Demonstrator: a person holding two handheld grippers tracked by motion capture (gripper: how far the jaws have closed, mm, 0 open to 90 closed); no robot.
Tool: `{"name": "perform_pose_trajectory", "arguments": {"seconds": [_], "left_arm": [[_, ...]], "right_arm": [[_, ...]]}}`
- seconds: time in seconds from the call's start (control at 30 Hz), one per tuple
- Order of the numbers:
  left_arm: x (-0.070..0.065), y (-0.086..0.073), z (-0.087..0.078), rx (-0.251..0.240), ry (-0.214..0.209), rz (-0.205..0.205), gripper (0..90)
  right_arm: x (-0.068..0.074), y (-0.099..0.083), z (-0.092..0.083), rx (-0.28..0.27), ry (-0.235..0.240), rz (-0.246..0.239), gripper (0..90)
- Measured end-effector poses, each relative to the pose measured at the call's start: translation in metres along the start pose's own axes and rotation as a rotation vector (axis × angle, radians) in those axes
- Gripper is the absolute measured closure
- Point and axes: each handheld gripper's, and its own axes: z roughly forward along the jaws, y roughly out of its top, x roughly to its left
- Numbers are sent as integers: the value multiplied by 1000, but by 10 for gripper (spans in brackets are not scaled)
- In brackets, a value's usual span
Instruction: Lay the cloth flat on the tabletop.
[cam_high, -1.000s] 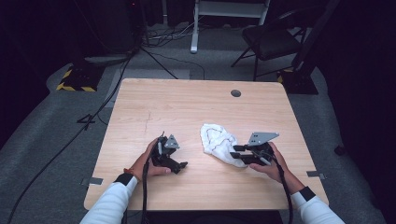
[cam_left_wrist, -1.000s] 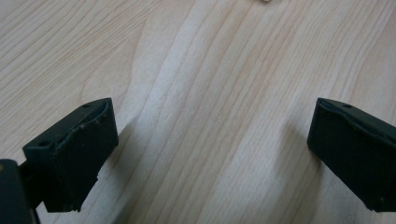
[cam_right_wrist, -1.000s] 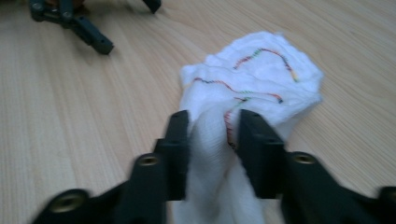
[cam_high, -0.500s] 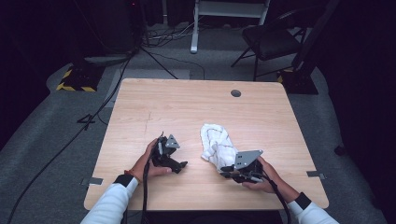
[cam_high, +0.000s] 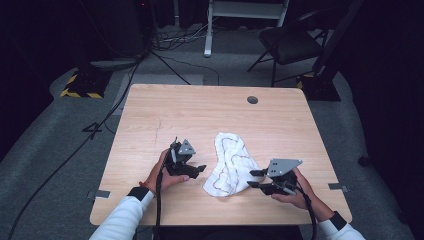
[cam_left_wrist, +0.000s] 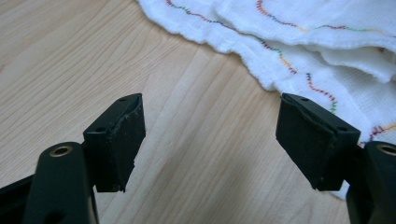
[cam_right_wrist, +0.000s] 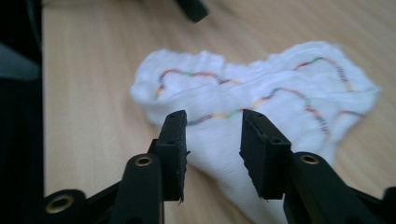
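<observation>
White cloth (cam_high: 231, 165) on wooden table (cam_high: 210, 115)

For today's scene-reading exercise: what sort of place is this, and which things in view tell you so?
Probably a recording studio or lab. A lone wooden table stands on grey carpet amid dark surroundings, cables trail across the floor to stands behind, and a hazard-striped block sits nearby. On the table lies a white cloth.

No words, numbers or brand names can be read anywhere. The only sign is the yellow and black warning stripes (cam_high: 79, 93) on the dark box standing on the floor to the left, past the table (cam_high: 210, 112).
</observation>
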Motion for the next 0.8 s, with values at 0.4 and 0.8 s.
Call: {"name": "perform_pose_trajectory", "arguments": {"seconds": [0.4,0.8], "left_arm": [[-30,11,21,44,-123,96,266],[-40,11,30,137,-189,200,709]], "right_arm": [[-41,19,38,32,-97,56,551],[-68,21,80,162,-119,129,468]]}}
